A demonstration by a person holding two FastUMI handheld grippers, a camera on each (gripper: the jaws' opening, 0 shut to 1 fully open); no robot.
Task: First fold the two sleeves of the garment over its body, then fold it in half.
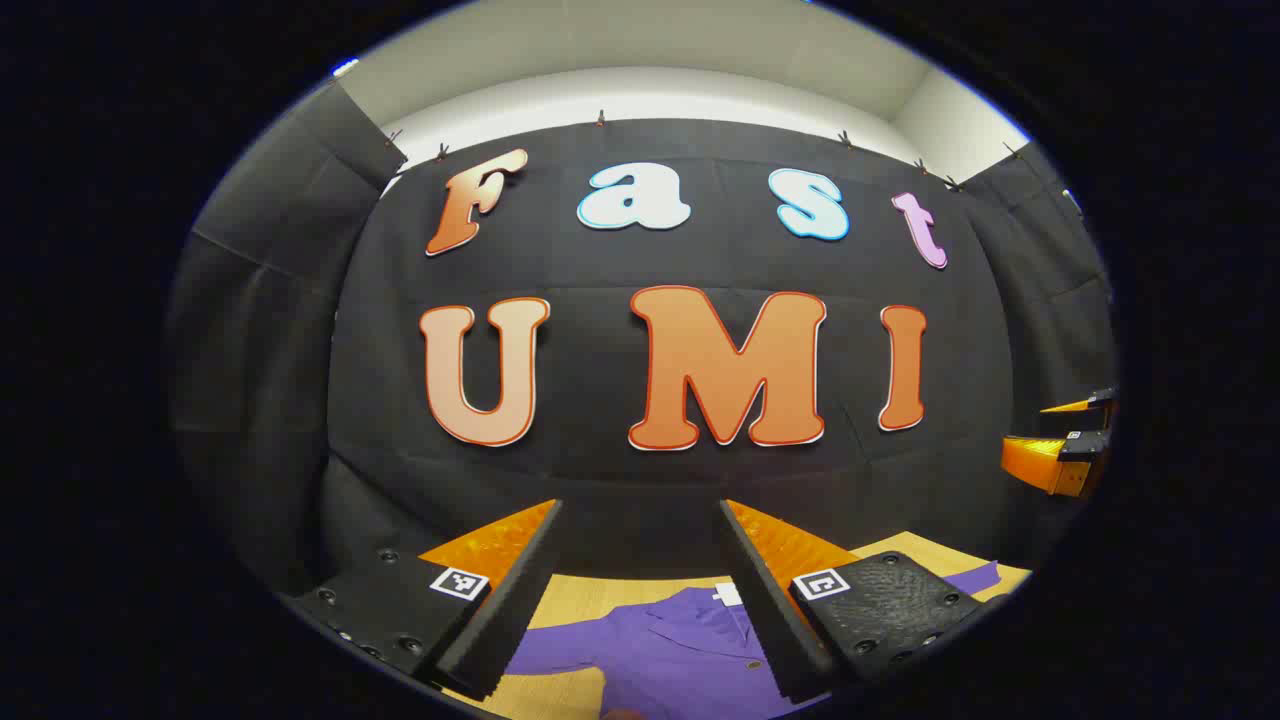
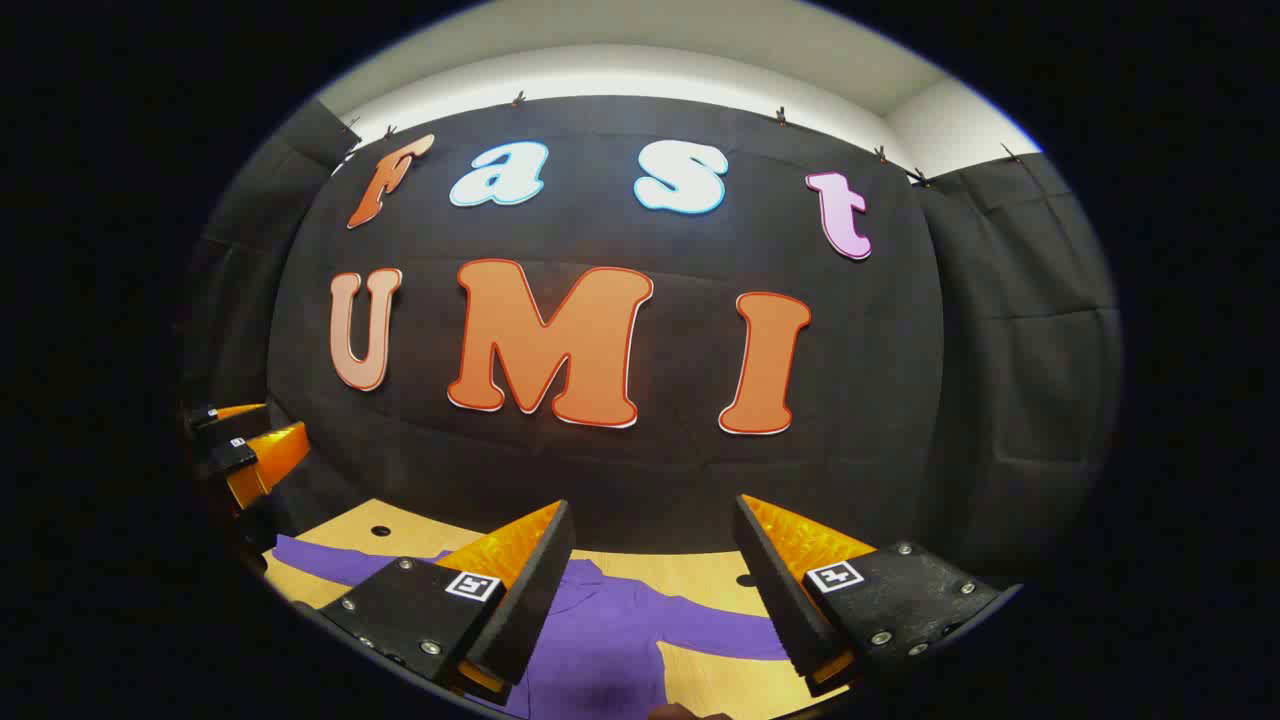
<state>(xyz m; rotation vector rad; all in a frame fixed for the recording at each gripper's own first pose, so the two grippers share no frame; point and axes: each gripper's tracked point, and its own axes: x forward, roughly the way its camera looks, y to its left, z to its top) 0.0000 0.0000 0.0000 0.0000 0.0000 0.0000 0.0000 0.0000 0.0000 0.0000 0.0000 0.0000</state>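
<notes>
Both cameras sit high above the table (image 1: 580, 600), looking straight at the black back wall (image 1: 600, 470). The left gripper view looks from the left side, the right gripper view from the right. Both see the purple shirt (image 1: 680, 650) down low, and each sees the other gripper at its edge.

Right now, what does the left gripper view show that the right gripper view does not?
Left gripper view: a white label at the neck of the purple cloth garment, and the right tongs at its right edge. Right gripper view: round holes in the light wooden table, and the left tongs at its left edge. Both: the garment flat, sleeves unfolded, between open tongs.
</notes>
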